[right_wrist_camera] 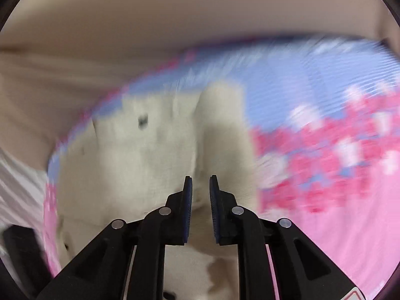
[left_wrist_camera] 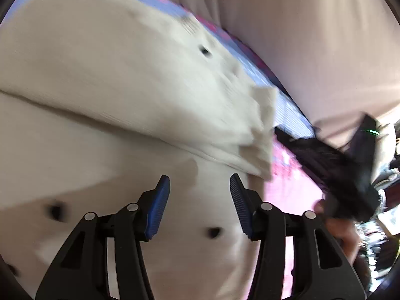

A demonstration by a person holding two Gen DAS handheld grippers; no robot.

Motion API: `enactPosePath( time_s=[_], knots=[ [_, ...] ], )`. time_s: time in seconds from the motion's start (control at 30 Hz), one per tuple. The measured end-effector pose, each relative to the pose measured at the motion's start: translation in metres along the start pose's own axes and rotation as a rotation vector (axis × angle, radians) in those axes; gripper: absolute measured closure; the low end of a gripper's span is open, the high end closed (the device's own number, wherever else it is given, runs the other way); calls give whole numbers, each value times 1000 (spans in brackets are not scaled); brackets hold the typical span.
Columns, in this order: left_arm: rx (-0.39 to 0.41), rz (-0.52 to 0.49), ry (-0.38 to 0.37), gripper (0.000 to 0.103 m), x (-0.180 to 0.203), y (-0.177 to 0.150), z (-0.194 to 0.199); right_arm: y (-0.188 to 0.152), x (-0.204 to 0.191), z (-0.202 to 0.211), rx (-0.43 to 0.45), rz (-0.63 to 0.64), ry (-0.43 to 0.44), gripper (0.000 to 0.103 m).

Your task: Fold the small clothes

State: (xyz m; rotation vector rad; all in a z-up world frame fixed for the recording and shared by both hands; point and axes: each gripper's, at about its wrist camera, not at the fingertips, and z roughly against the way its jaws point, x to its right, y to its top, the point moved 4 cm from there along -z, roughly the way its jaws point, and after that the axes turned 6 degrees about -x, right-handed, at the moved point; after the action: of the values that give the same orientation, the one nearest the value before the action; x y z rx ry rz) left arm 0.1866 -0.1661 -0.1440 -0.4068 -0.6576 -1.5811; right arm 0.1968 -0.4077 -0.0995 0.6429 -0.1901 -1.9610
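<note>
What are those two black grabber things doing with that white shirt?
A person is folding a small cream garment with dark buttons on a pink and blue flowery cover. The left gripper hangs over the cloth with its fingers wide apart, holding nothing. The right gripper is over the same garment, fingers close together but with a gap. Part of the garment is already folded over.

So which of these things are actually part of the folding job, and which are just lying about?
Part of the job:
- cream garment with dark buttons
- left tool, open above it
- right tool, jaws narrowly apart, nothing clearly between them

Just lying about:
- pink and blue patterned sheet under the garment
- beige curtain behind
</note>
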Motion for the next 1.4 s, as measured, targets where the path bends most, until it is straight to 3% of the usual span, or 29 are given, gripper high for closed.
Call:
enactPosePath(
  time_s=[0.03,0.23,0.37,0.4,0.43,0.47,0.5,0.53,0.6,0.7,0.8,0.93,1.1,1.17,1.37,1.4],
  knots=[
    [-29,23,-26,55,7,-2,-12,-2,12,9,14,-28,-13,79],
    [-121,180,-239,52,43,-3,-71,-35,57,32,-2,-54,-102,79],
    [-133,232,-293,52,57,0,-95,-44,76,38,-9,-93,-95,79],
    [-113,202,-283,56,62,3,-100,-45,79,37,-12,-102,-97,79],
    [-94,168,-260,81,67,7,-100,-45,84,40,-15,-106,-91,78],
    [-72,130,-203,93,70,8,-95,-44,88,41,-16,-107,-83,78],
    [-49,118,-177,96,71,16,-89,-40,87,41,-14,-102,-79,78],
    [8,120,-202,97,68,22,-76,-32,82,40,-10,-83,-60,77],
    [60,90,-168,97,66,30,-62,-16,70,33,-10,-40,-23,77],
    [82,56,-120,97,63,27,-53,21,35,11,-9,76,-26,76],
    [59,53,-131,97,65,24,-54,57,0,-14,-2,186,-49,67],
    [20,38,-111,93,72,22,-66,83,-39,-45,-80,336,-89,66],
    [-11,91,-140,90,59,19,-72,74,-110,-79,-261,564,22,65],
    [-21,95,-136,90,58,17,-75,67,-141,-103,-320,645,37,69],
    [-36,84,-139,86,59,18,-75,46,-191,-159,-456,739,63,69],
    [-38,84,-141,86,59,19,-75,42,-196,-163,-454,763,59,76]
  ],
)
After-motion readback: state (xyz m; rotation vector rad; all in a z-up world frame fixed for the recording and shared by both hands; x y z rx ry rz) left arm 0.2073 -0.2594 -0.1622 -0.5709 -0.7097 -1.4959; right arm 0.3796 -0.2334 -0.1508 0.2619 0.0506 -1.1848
